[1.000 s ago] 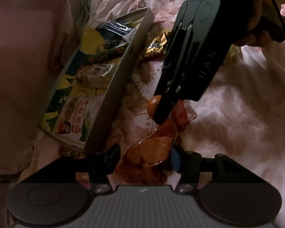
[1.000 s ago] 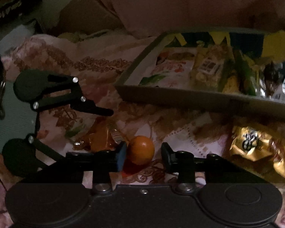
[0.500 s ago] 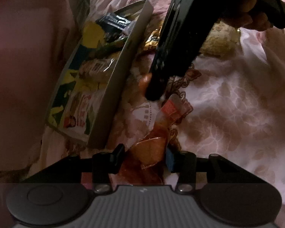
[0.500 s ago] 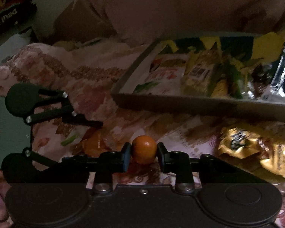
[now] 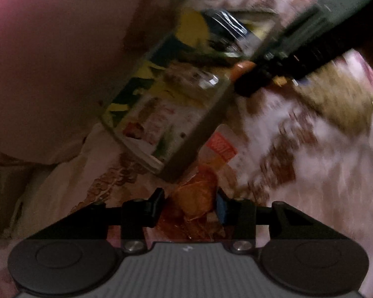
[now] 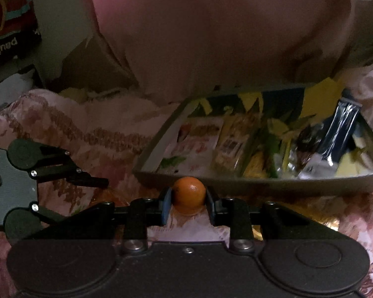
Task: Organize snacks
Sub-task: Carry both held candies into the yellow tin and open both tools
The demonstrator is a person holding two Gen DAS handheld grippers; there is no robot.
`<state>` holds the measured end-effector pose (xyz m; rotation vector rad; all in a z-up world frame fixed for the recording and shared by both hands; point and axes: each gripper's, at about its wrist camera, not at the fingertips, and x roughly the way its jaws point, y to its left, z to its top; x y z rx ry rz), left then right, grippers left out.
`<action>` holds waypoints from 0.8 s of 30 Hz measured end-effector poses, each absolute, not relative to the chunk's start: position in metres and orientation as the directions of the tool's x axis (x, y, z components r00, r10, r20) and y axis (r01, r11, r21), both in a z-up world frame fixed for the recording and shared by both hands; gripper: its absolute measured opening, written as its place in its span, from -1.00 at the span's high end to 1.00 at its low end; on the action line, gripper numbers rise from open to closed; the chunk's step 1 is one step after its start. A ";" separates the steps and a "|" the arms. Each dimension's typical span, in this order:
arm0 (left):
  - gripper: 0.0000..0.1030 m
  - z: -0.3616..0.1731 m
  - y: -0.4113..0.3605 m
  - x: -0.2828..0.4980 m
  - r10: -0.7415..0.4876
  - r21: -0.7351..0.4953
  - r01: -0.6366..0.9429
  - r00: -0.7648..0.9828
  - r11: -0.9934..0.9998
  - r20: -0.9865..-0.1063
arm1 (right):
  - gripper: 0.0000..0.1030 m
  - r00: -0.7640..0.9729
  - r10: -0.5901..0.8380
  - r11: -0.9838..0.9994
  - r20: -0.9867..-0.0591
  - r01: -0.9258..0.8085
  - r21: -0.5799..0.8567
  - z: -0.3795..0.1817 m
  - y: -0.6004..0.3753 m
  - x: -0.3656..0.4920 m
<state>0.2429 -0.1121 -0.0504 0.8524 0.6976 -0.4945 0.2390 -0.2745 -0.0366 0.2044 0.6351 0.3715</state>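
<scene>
My right gripper (image 6: 188,204) is shut on a small orange fruit (image 6: 188,195) and holds it just before the near wall of the grey snack tray (image 6: 261,186). In the left wrist view the right gripper (image 5: 246,84) carries the orange fruit (image 5: 240,70) at the tray's (image 5: 199,134) long wall. My left gripper (image 5: 190,207) is shut on an orange snack packet (image 5: 196,198) lying on the floral bedspread. The tray holds several snack packets, among them a dark foil bar (image 6: 340,129).
A pink pillow (image 6: 211,32) lies behind the tray. A golden packet (image 5: 335,96) lies on the bedspread right of the tray. A printed box (image 6: 7,17) stands at the far left. The left gripper (image 6: 69,193) shows at left in the right wrist view.
My right gripper closed on the orange fruit, lifted it and carried it to the tray's wall. My left gripper drew the orange packet nearer the tray's corner.
</scene>
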 end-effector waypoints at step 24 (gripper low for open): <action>0.53 -0.035 -0.192 0.347 -0.146 0.327 0.456 0.738 0.827 -0.659 | 0.39 0.880 0.155 0.960 -0.449 -0.027 0.279 -0.051 -0.329 0.254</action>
